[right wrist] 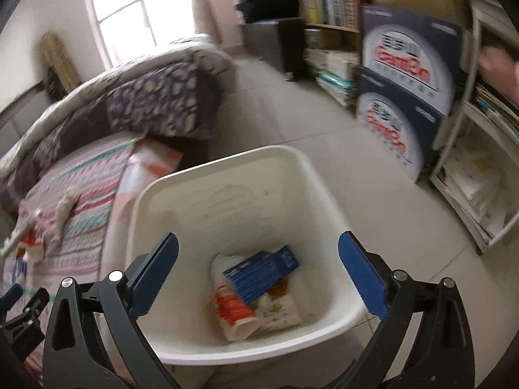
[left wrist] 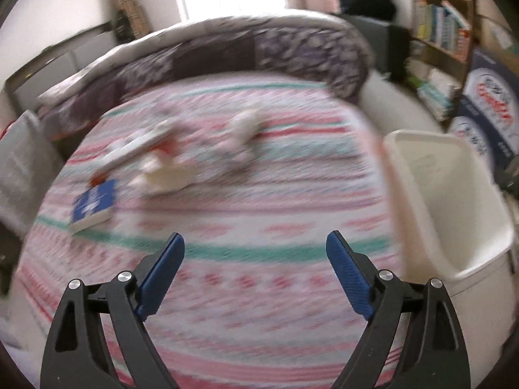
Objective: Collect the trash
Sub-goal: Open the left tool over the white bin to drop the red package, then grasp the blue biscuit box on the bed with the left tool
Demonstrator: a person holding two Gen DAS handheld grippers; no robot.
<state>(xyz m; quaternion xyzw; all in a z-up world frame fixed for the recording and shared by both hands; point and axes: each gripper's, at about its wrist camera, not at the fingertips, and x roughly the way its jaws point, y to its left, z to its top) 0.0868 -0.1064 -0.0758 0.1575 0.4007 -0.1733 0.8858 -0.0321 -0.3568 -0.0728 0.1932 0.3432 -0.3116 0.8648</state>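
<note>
My left gripper point(left wrist: 255, 243) is open and empty above a pink striped bedspread point(left wrist: 246, 227). On the bed lie a blue box point(left wrist: 94, 202), a white crumpled wrapper point(left wrist: 165, 173), a long white item point(left wrist: 136, 149) and a pale crumpled piece point(left wrist: 245, 126), all blurred. A white trash bin point(left wrist: 454, 201) stands at the bed's right side. My right gripper point(right wrist: 258, 249) is open and empty directly over the bin point(right wrist: 227, 194). Inside it lie a blue box point(right wrist: 262, 270), an orange-and-white wrapper point(right wrist: 233, 311) and a white packet point(right wrist: 279, 314).
A dark patterned quilt point(left wrist: 227, 55) is bunched at the bed's far end. Bookshelves point(right wrist: 327, 3) and stacked blue-and-white cartons point(right wrist: 405, 103) line the right wall. Tiled floor point(right wrist: 373, 201) lies between bin and shelves. The left gripper point(right wrist: 19, 311) shows at the right wrist view's lower left.
</note>
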